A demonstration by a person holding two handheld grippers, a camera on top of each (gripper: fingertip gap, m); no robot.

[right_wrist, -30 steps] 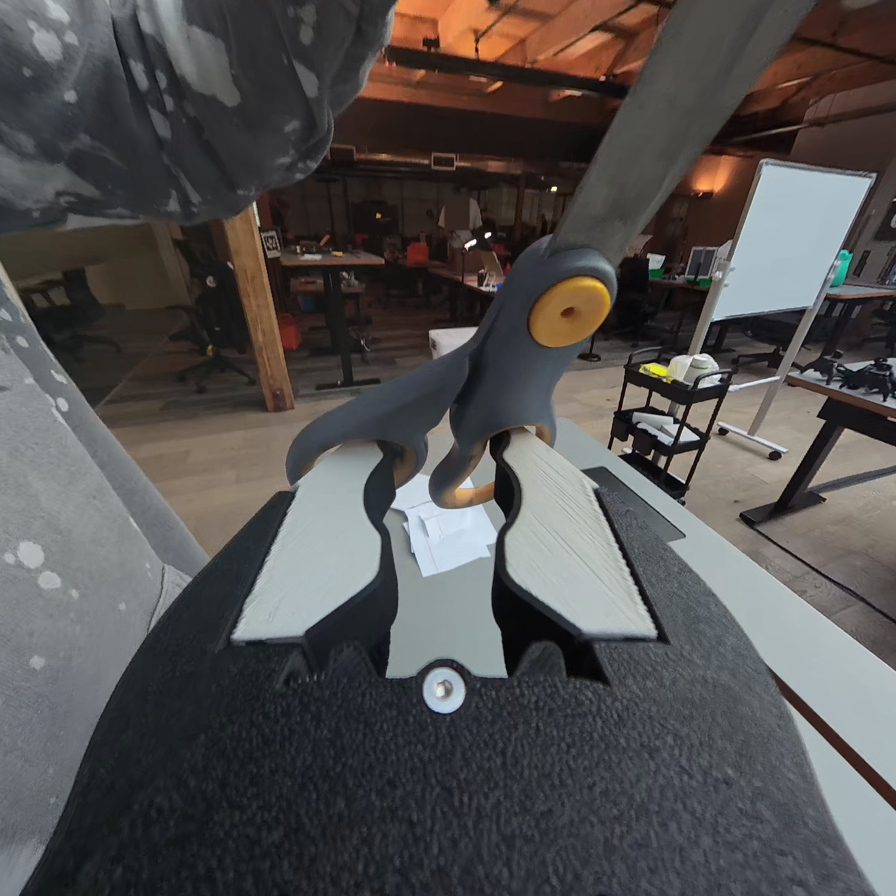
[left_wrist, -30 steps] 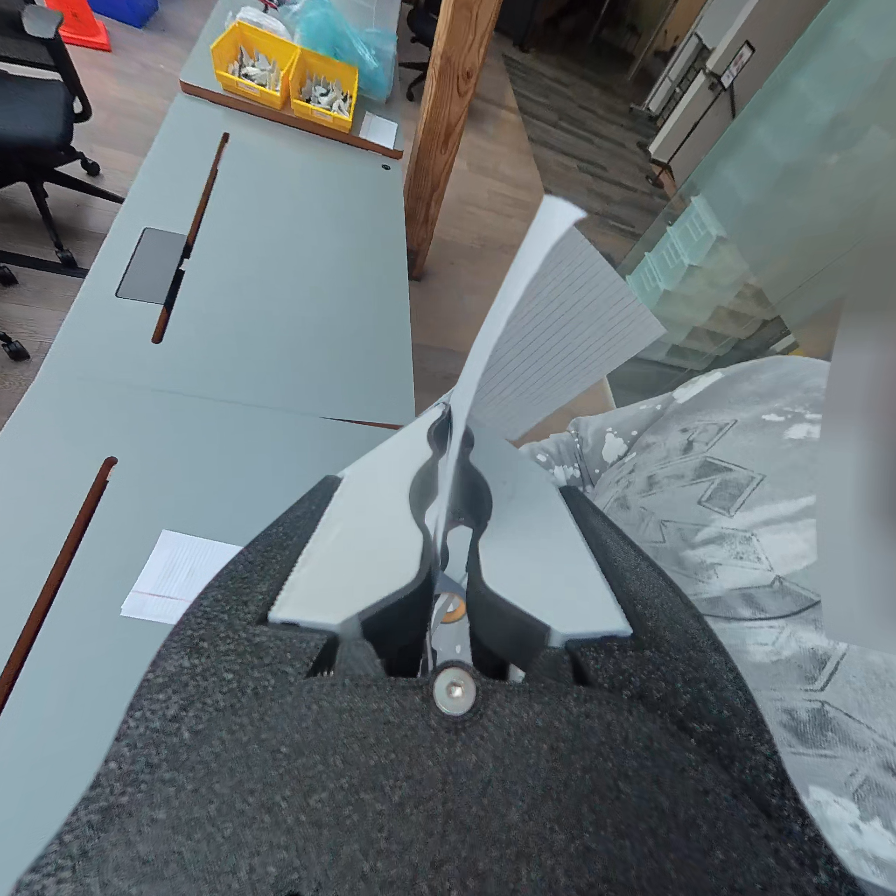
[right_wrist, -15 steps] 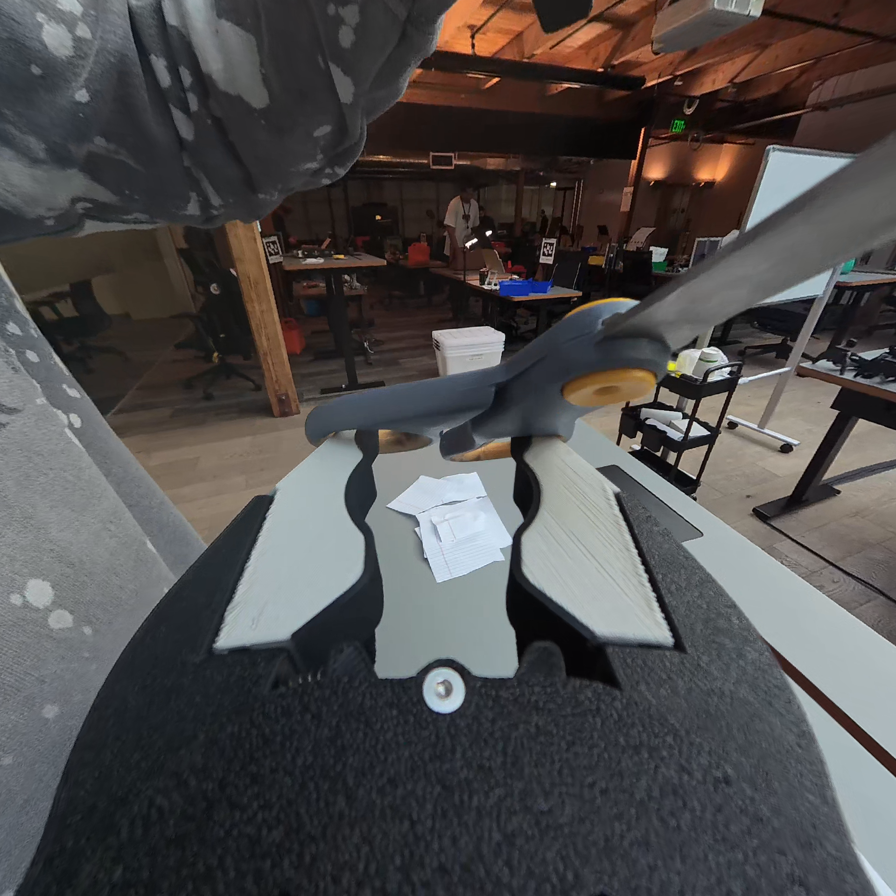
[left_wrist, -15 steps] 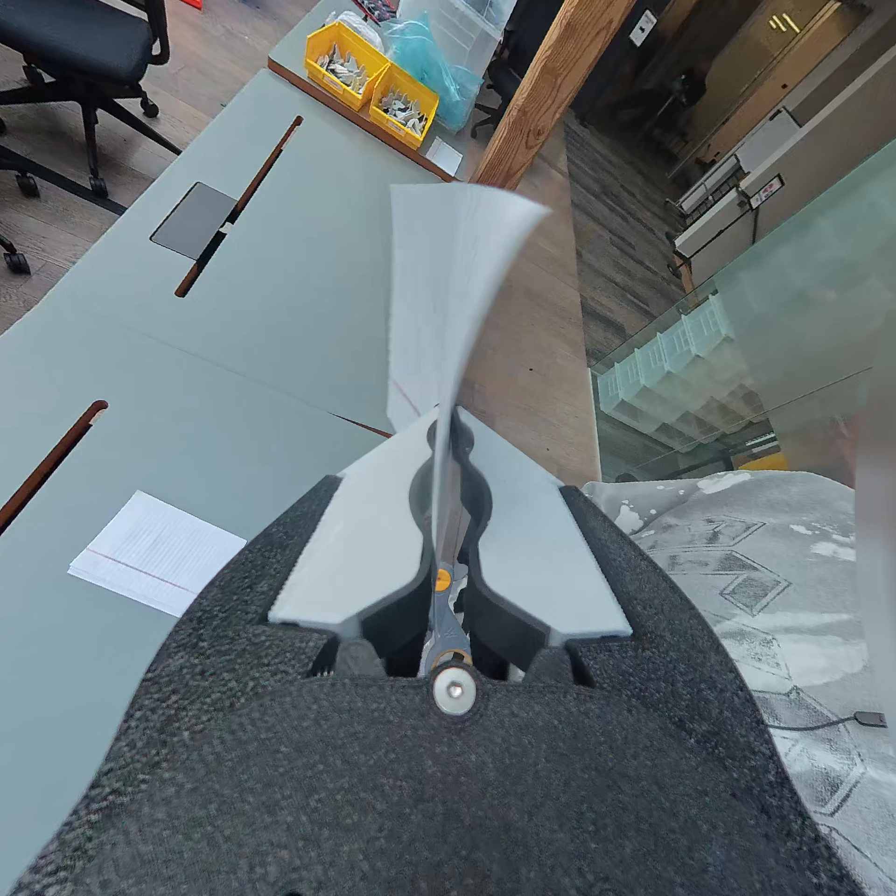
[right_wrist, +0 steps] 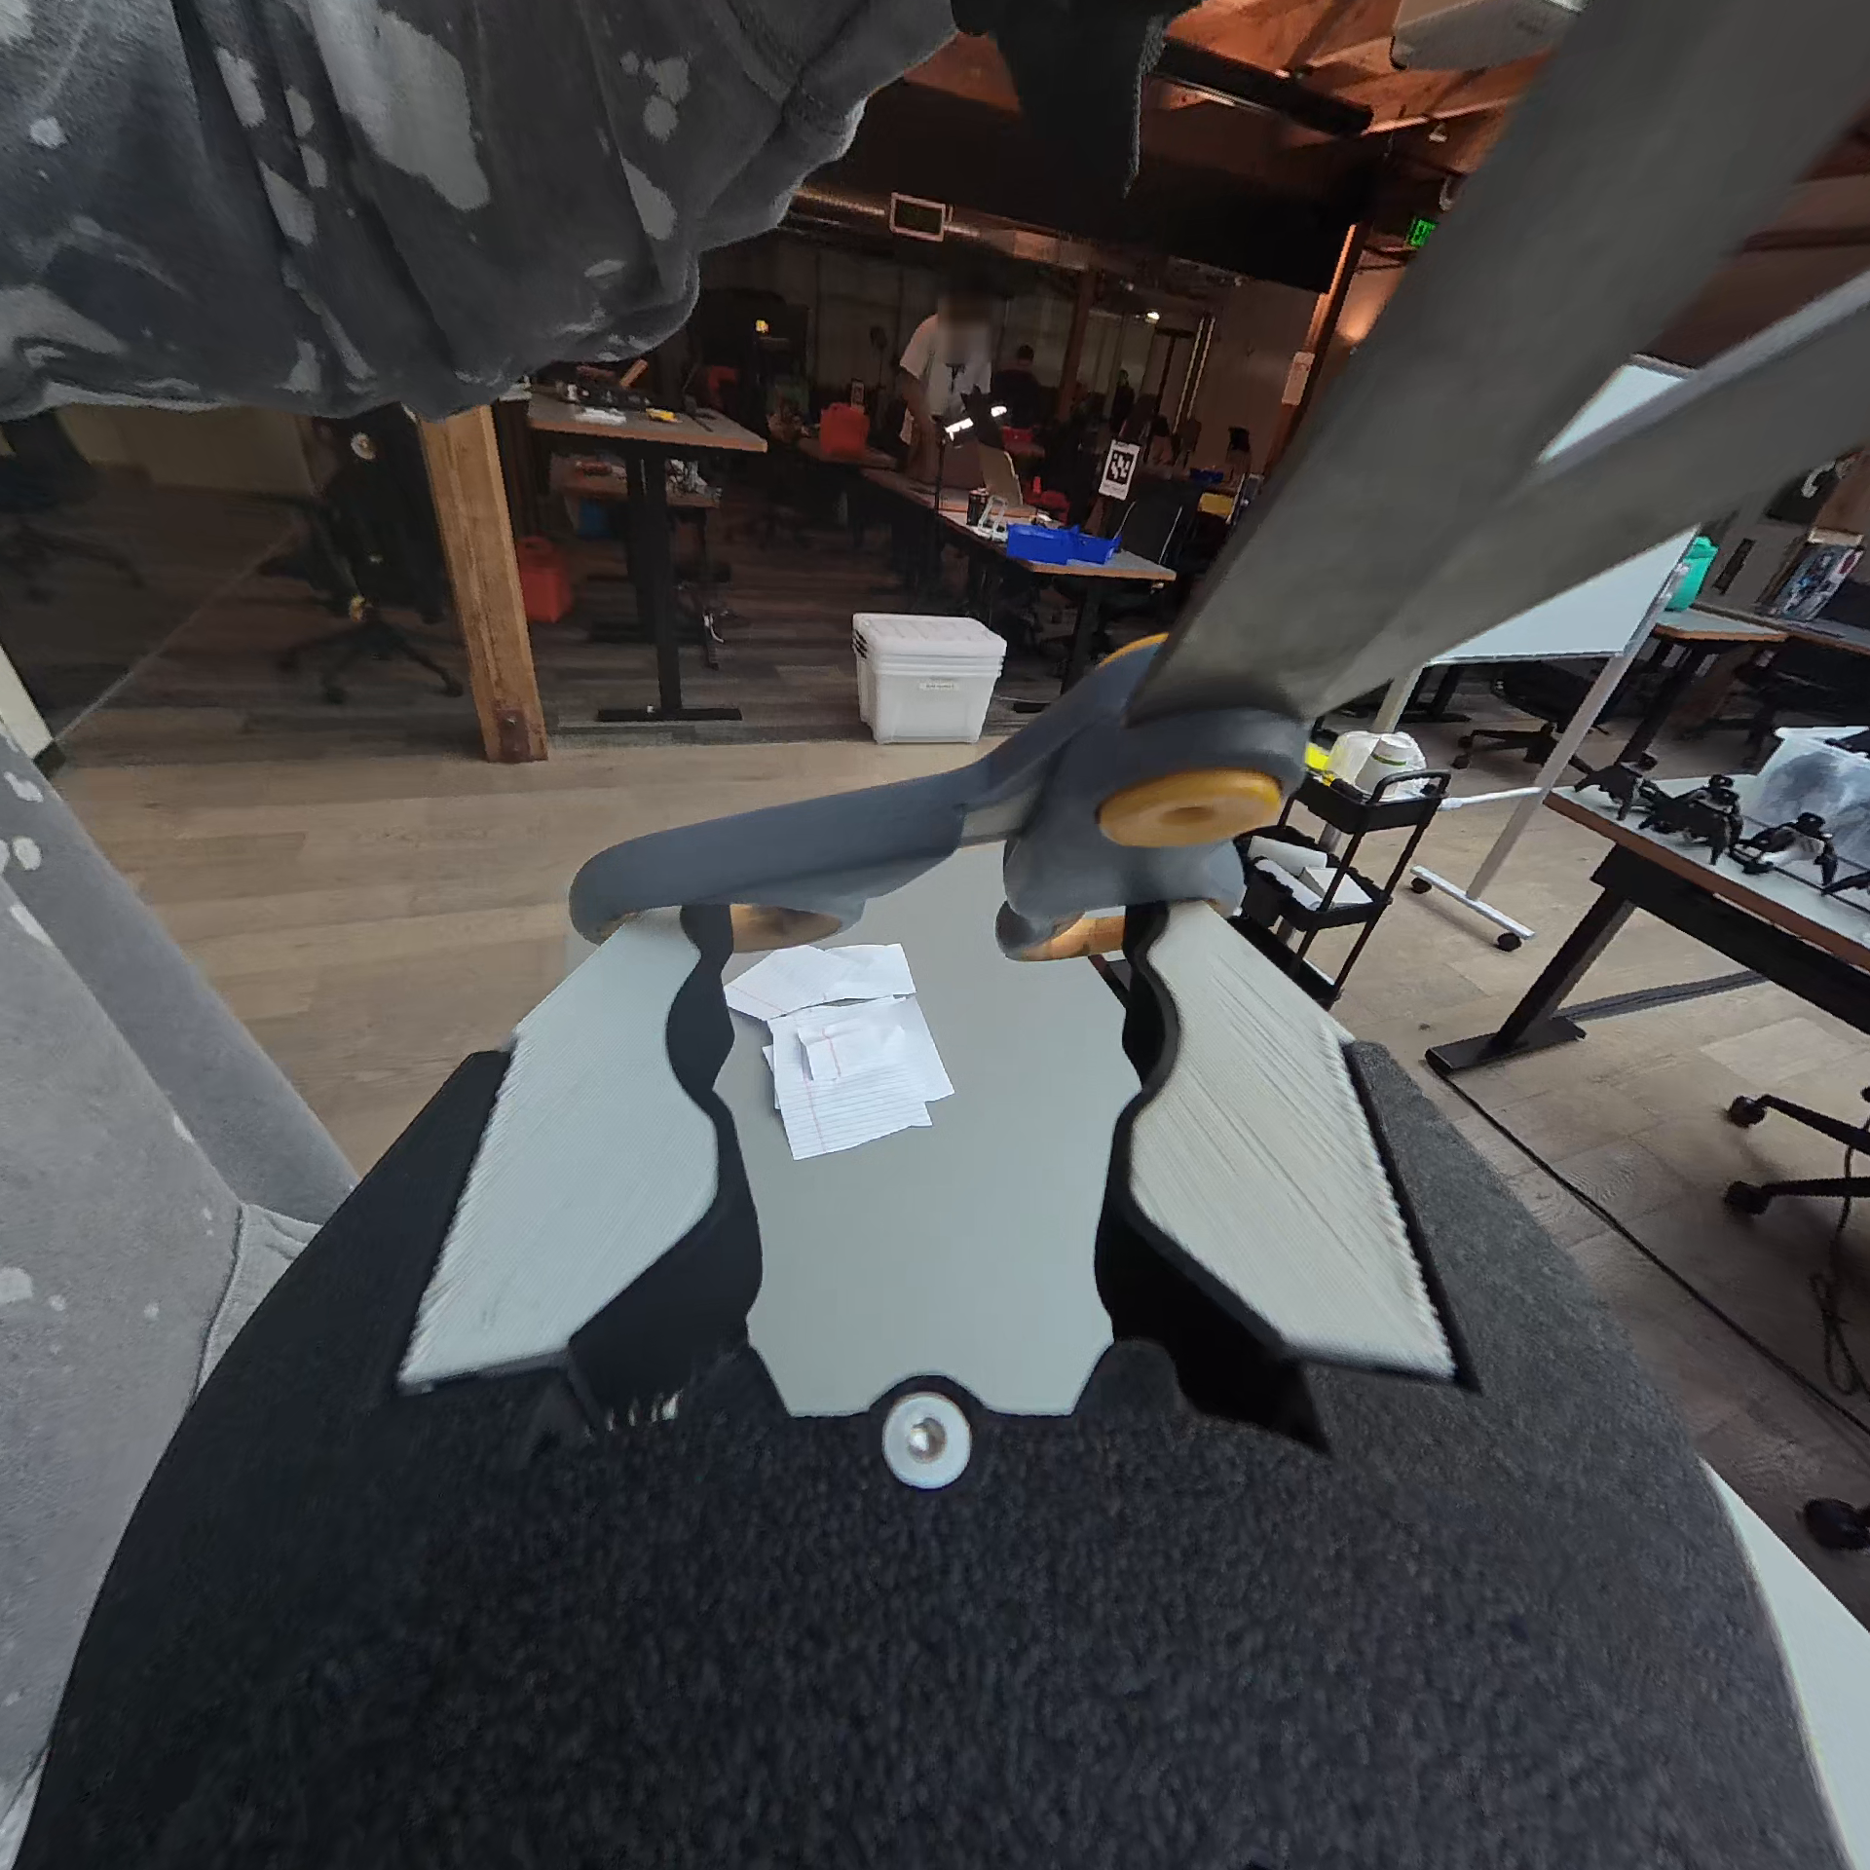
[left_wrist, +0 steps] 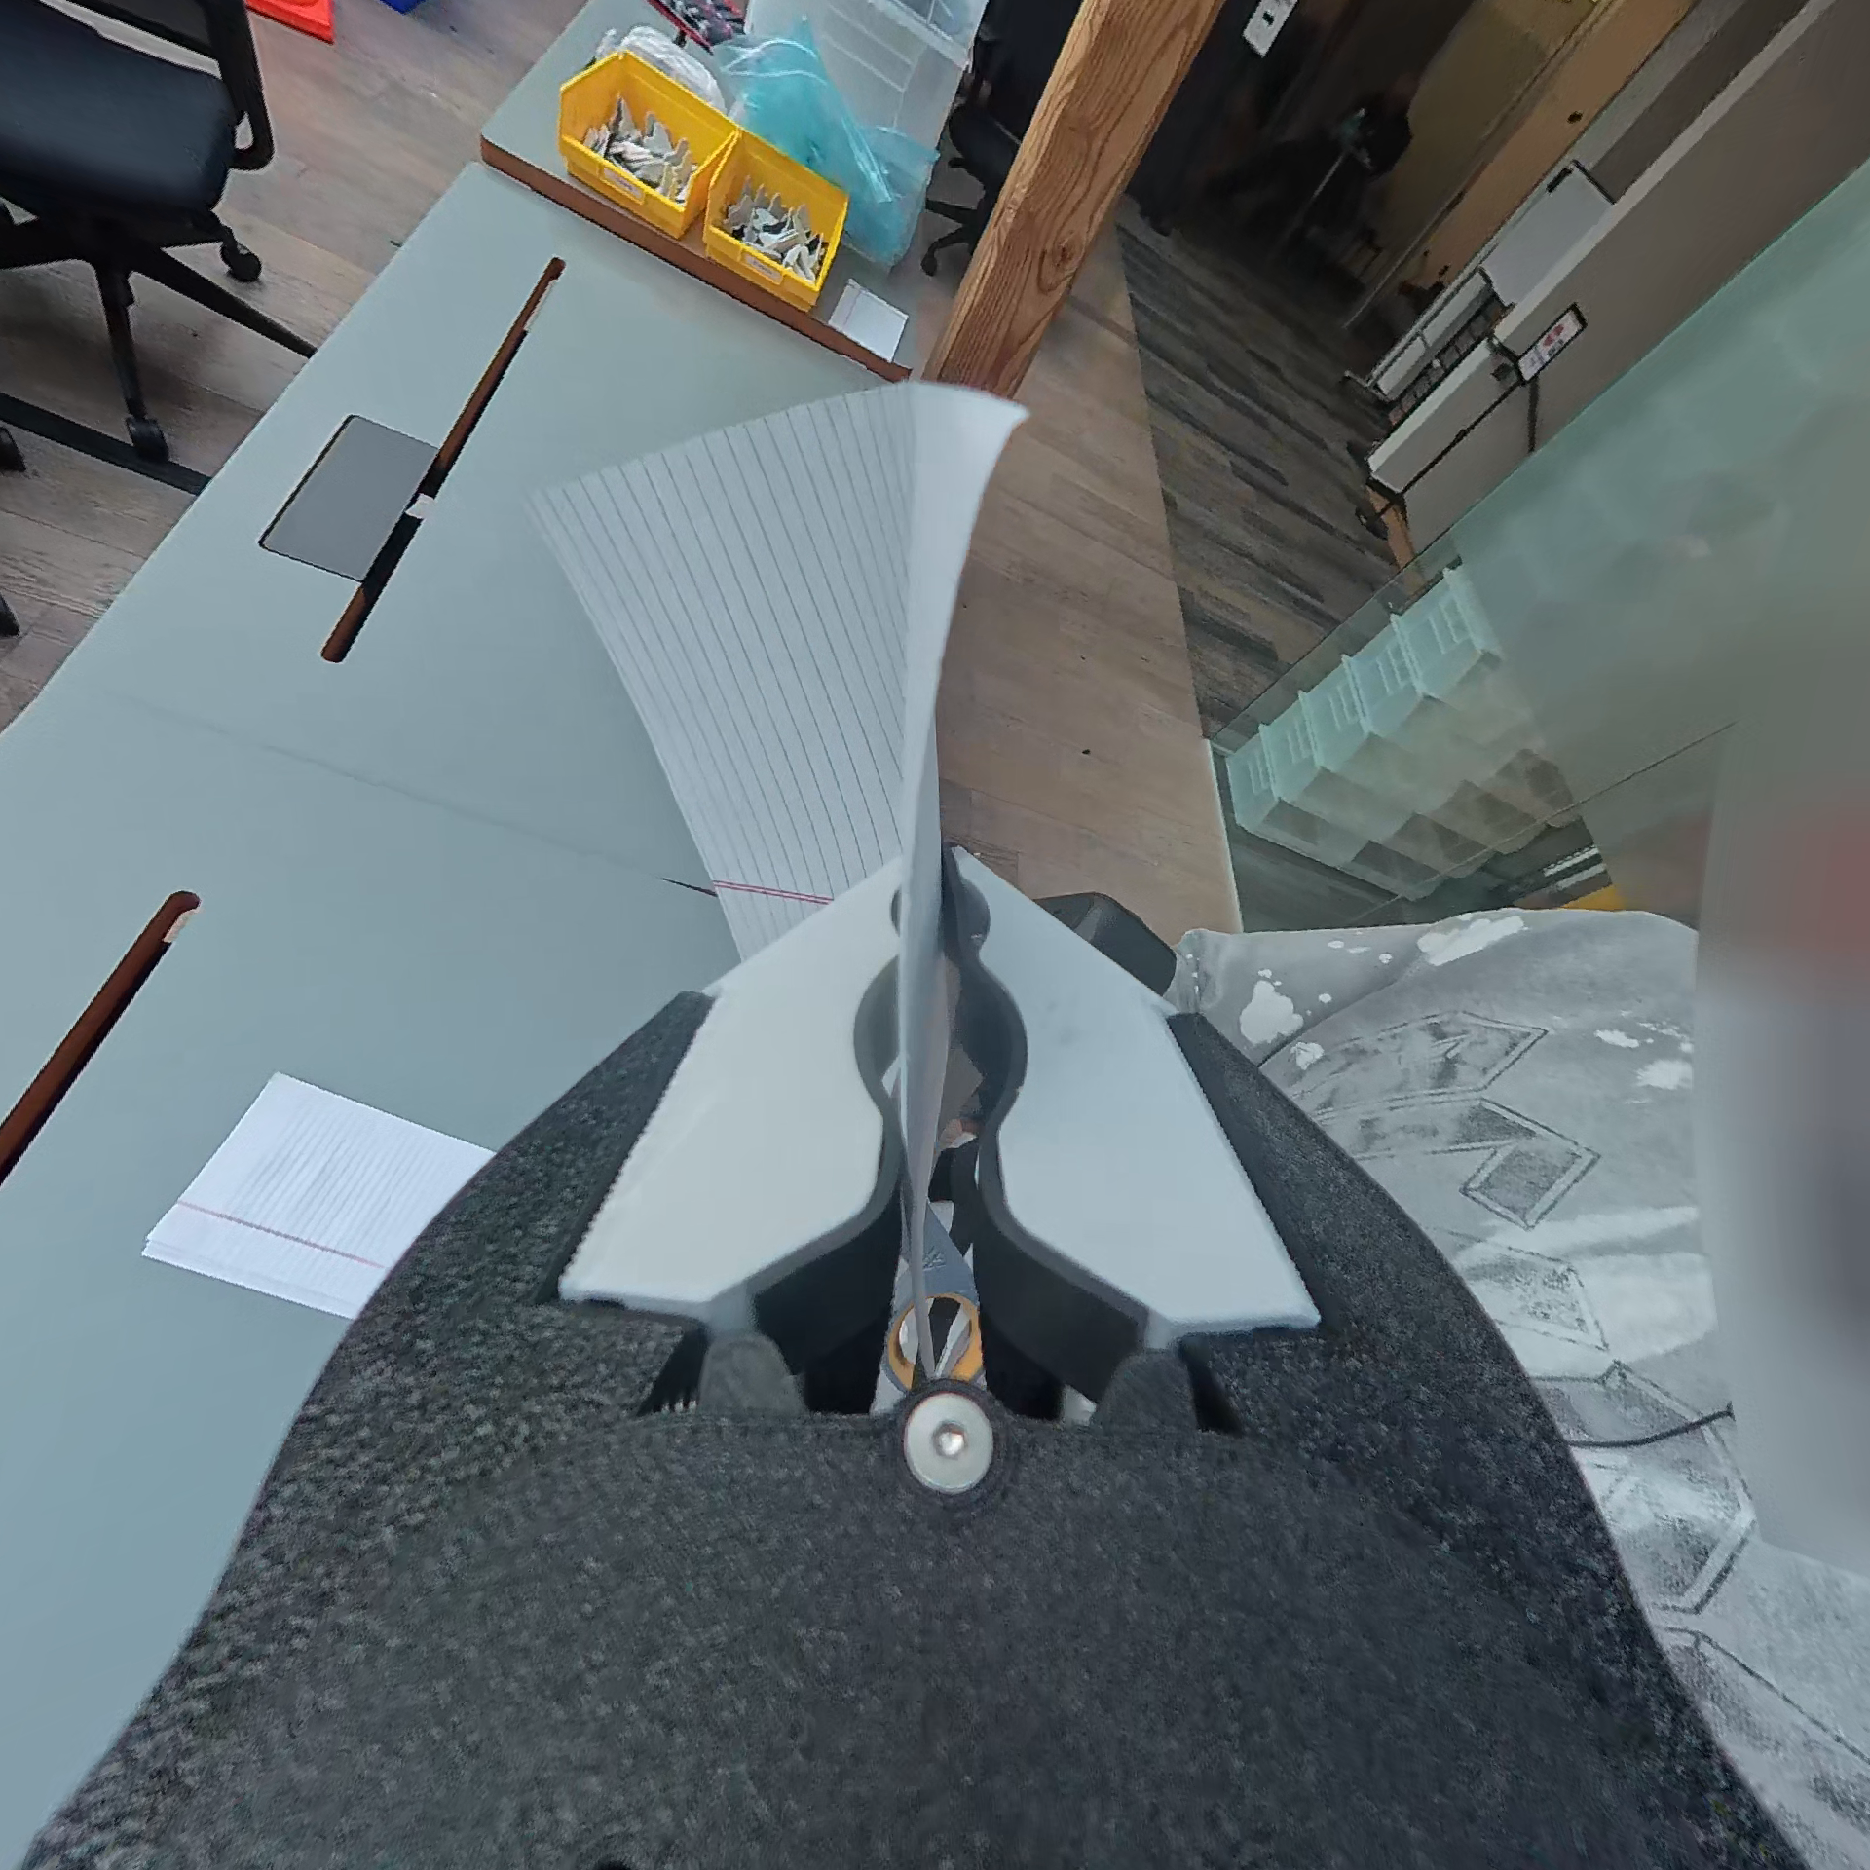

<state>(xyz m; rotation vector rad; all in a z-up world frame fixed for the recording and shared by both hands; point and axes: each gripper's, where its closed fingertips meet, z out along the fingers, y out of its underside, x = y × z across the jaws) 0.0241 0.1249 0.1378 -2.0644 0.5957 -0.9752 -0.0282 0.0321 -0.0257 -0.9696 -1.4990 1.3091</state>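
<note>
The left claw [left_wrist: 926, 901] is pinched together on a sheet of lined paper [left_wrist: 769, 658], which stands up on edge from between its fingers and fans out to the left above the grey worktop [left_wrist: 304, 810]. The right claw [right_wrist: 911, 921] stands wide apart with its two fingers seated in the handle loops of a pair of grey scissors [right_wrist: 1063, 810] with an orange pivot; the blades rise to the upper right and stand parted. So the claw carries the scissors by spreading, not by squeezing.

To my eye the paper wants a firm, steady pinch low down, held taut and upright, so that the blades can meet it square instead of folding it over. The fingers in the loops look shallow, so a gentle, even closing would be wiser than a snap, lest the handles slip off the tips. Whether the blades are at the sheet's edge I cannot tell from either view.

Taking the held sheet as the mark: down and to its left on the worktop lies a small stack of lined cards [left_wrist: 304, 1194]; far beyond it sit two yellow bins [left_wrist: 708, 172] by a wooden post [left_wrist: 1063, 182]. In the right wrist view, a heap of cut paper scraps [right_wrist: 850, 1042] lies on the worktop just beyond the scissors' handles.
</note>
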